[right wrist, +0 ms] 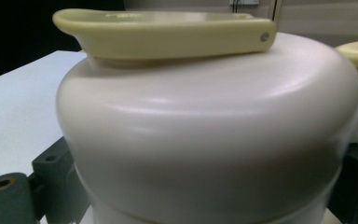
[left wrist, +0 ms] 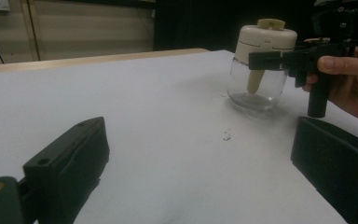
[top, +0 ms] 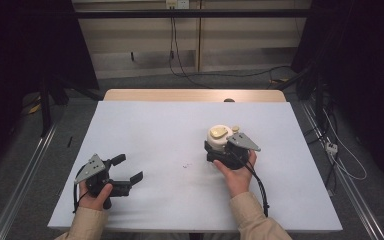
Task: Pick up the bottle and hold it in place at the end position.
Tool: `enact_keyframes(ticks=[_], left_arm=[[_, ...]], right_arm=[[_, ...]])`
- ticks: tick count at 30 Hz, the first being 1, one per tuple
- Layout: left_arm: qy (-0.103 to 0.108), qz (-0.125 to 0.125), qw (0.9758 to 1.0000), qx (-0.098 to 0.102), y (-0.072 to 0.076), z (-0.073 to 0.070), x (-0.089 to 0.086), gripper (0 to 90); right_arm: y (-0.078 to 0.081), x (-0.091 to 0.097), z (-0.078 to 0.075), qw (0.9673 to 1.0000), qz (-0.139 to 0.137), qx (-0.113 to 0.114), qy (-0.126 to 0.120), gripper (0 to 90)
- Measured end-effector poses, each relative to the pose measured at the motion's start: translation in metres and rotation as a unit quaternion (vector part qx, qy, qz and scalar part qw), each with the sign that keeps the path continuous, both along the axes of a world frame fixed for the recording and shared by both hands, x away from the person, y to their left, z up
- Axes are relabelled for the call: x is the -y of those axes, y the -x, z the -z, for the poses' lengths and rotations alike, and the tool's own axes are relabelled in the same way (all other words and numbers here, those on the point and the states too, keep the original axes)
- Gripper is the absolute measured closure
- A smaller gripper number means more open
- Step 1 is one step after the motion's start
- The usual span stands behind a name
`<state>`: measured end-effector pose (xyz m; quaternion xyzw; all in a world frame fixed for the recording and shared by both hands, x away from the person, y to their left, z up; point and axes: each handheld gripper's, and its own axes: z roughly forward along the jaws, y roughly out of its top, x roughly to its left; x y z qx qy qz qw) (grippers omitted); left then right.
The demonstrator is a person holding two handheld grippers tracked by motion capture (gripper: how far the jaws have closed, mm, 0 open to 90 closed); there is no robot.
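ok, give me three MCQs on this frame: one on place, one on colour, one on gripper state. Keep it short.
1. Where does the jar stand on the table?
A. right of centre
B. far left corner
C. at the near edge

2. What colour is the jar's cap?
A. red
B. cream
C. black

3. How does the left gripper stand?
A. shut on the jar
B. open, holding nothing
C. shut on a cloth

Key: 1 A, the high view shows the jar right of the table's middle, at the right gripper. 2 B, the left gripper view shows a cream cap over clear glass. 3 B, its jaws stand apart over bare table, far from the jar.
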<state>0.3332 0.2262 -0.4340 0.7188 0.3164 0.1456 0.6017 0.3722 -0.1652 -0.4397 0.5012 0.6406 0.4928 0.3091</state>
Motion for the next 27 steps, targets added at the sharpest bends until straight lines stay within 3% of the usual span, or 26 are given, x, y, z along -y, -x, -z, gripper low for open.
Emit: enact_keyframes(ticks=[27], left_arm=[[0.002,0.002,1.0,-0.002,0.0,0.001,0.0,3.8]], right_arm=[[-0.024,-0.015,-0.003,0.9999,-0.013,0.0,-0.006,7.0]])
